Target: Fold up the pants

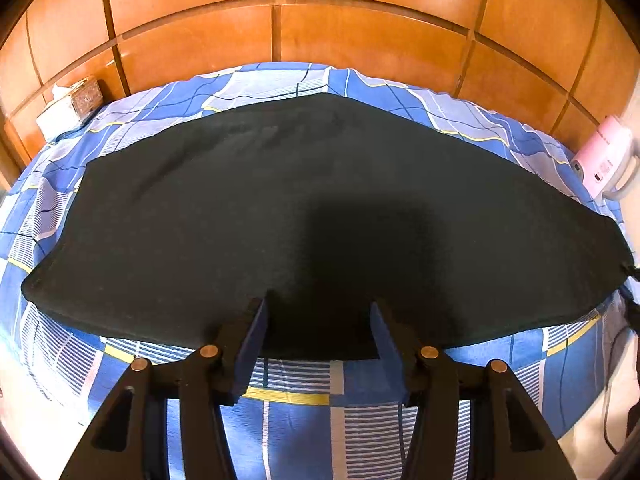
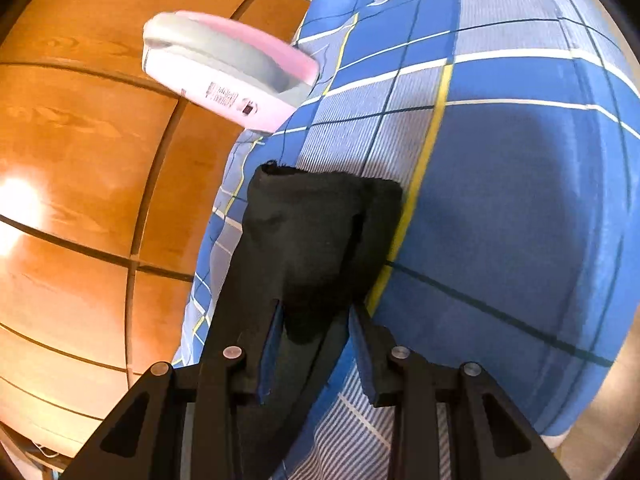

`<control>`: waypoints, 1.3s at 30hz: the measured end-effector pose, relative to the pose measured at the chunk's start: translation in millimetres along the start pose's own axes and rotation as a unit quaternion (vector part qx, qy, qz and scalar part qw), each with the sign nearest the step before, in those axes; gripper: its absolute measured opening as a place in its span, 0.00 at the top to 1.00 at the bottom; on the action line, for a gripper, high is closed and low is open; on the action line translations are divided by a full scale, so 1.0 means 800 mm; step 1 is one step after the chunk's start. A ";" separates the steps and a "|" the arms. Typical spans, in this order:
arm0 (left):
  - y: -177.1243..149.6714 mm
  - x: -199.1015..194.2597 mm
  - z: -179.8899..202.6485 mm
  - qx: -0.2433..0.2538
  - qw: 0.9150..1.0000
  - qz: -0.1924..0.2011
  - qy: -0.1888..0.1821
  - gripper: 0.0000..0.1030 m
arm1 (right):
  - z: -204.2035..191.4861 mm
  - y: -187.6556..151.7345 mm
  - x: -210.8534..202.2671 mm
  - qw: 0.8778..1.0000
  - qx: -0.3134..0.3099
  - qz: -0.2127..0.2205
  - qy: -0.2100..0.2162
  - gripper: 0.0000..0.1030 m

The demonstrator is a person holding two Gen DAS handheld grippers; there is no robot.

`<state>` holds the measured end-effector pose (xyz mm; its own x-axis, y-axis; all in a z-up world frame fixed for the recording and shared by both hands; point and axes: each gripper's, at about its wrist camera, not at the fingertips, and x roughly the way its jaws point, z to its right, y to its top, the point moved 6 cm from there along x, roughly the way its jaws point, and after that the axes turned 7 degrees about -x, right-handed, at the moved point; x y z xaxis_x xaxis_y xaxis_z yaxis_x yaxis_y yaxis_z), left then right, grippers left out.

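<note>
Black pants lie spread flat across a bed with a blue plaid sheet. In the left wrist view my left gripper is open. Its blue-padded fingers straddle the near hem at the pants' middle, and the cloth lies flat between them without being pinched. In the right wrist view my right gripper is shut on one end of the pants. That end bunches up between the pads and stands above the sheet near the bed's edge.
A pink and white appliance sits at the bed's right side, close to the held end. A tissue box stands at the far left. Wooden panels rise behind the bed. A dark cable hangs at the right.
</note>
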<state>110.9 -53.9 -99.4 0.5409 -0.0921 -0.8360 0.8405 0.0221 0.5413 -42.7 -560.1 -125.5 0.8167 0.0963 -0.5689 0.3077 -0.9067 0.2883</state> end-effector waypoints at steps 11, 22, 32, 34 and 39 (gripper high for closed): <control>0.002 -0.002 -0.002 -0.016 1.000 0.001 -0.022 0.47 | -0.054 0.007 -0.005 0.997 -0.071 0.012 0.016 0.89; 0.006 -0.013 -0.009 -0.053 0.996 0.001 -0.076 0.47 | -0.238 -0.071 -0.001 0.955 -0.262 -0.060 0.124 0.88; 0.011 -0.014 -0.009 -0.096 0.980 -0.026 -0.170 0.48 | -0.340 -0.270 0.057 0.867 -0.442 -0.192 0.125 0.89; 0.013 -0.016 -0.009 -0.102 0.977 -0.030 -0.185 0.48 | -0.340 -0.309 0.074 0.846 -0.481 -0.211 0.097 0.89; 0.019 -0.015 -0.002 -0.116 0.965 -0.049 -0.230 0.47 | -0.327 -0.355 0.093 0.813 -0.536 -0.222 0.056 0.88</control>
<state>117.1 -51.1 -81.1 0.4317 -0.5363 -0.7253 0.9004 0.2082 0.3820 58.1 -188.5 -48.3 0.5293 0.4070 -0.7444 0.7842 0.1002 0.6124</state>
